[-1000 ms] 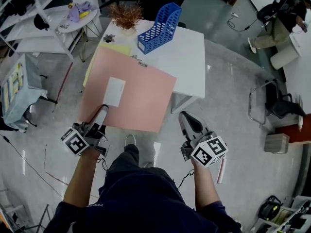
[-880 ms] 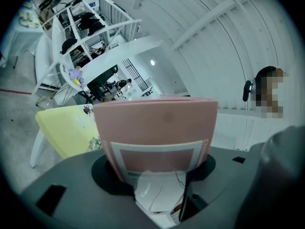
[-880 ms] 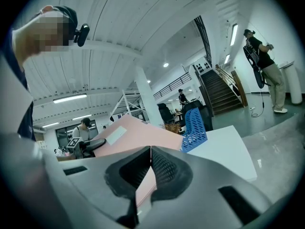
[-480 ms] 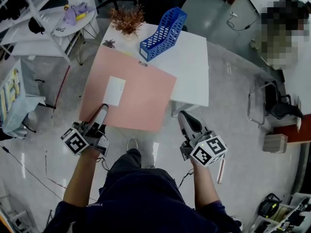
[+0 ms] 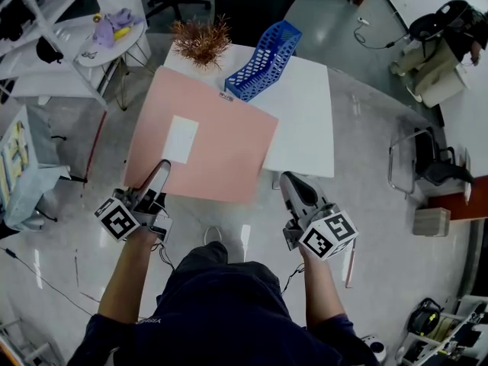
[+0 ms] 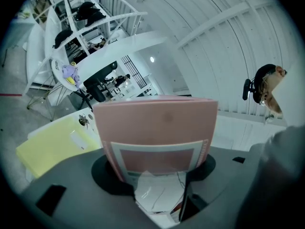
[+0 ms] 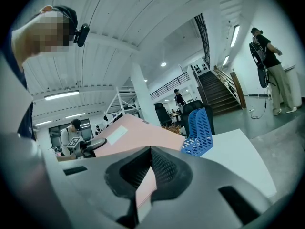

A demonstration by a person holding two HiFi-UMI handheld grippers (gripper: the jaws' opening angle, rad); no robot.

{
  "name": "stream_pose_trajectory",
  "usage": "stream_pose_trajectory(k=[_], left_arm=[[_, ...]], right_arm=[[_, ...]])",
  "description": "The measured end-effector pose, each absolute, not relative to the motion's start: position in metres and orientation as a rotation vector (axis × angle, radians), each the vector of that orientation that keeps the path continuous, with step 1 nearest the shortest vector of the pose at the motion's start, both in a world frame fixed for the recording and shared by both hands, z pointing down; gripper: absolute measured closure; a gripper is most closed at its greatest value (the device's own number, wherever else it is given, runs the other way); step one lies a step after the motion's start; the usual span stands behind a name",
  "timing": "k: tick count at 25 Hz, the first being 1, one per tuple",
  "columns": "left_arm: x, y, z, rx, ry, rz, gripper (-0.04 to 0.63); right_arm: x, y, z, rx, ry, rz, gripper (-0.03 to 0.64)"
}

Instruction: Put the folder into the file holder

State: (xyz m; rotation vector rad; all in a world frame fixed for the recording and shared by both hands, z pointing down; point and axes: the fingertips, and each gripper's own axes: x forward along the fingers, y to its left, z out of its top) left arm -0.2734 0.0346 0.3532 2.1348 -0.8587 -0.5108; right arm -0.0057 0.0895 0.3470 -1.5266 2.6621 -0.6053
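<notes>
A large pink folder (image 5: 213, 139) with a white label hangs tilted over the near-left part of the white table (image 5: 305, 120). My left gripper (image 5: 158, 174) is shut on its near-left corner; in the left gripper view the pink folder (image 6: 157, 128) stands up between the jaws. The blue slotted file holder (image 5: 263, 52) lies at the table's far side, by the folder's far corner, and shows as the blue file holder (image 7: 198, 128) in the right gripper view. My right gripper (image 5: 292, 183) hovers off the folder's near-right corner, jaws together, holding nothing.
A dried brown plant (image 5: 202, 40) stands left of the file holder. A yellow folder (image 6: 57, 147) lies on the table under the pink one. White shelving (image 5: 46, 44) stands to the left, a chair (image 5: 427, 162) to the right. A person (image 7: 267, 56) stands in the background.
The pink folder has moved away from me toward the file holder, and now covers the yellow folder in the head view. Both grippers keep their places.
</notes>
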Motion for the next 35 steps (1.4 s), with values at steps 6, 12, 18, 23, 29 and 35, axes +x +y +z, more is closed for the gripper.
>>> stream_pose_trajectory(k=[6, 12, 18, 23, 29, 35], left_arm=[[-0.284, 0.006, 0.353, 2.143, -0.840, -0.511, 0.316], [-0.287, -0.014, 0.351, 2.154, -0.824, -0.517, 0.316], [-0.287, -0.024, 0.348, 2.159, -0.827, -0.525, 0.316], [-0.290, -0.034, 0.347, 2.163, -0.841, -0.532, 0.316], [-0.286, -0.047, 0.349, 2.160, -0.859, -0.527, 0.316], [-0.273, -0.067, 0.351, 2.154, -0.877, -0.524, 0.316]], right_arm=[[-0.019, 0.067, 0.349, -1.544, 2.654, -0.606, 0.612], [-0.023, 0.052, 0.350, -1.556, 2.649, -0.604, 0.612], [-0.020, 0.043, 0.351, -1.561, 2.642, -0.605, 0.612], [-0.021, 0.031, 0.352, -1.551, 2.643, -0.600, 0.612], [-0.016, 0.014, 0.357, -1.532, 2.648, -0.612, 0.612], [-0.002, -0.010, 0.360, -1.506, 2.655, -0.621, 0.612]])
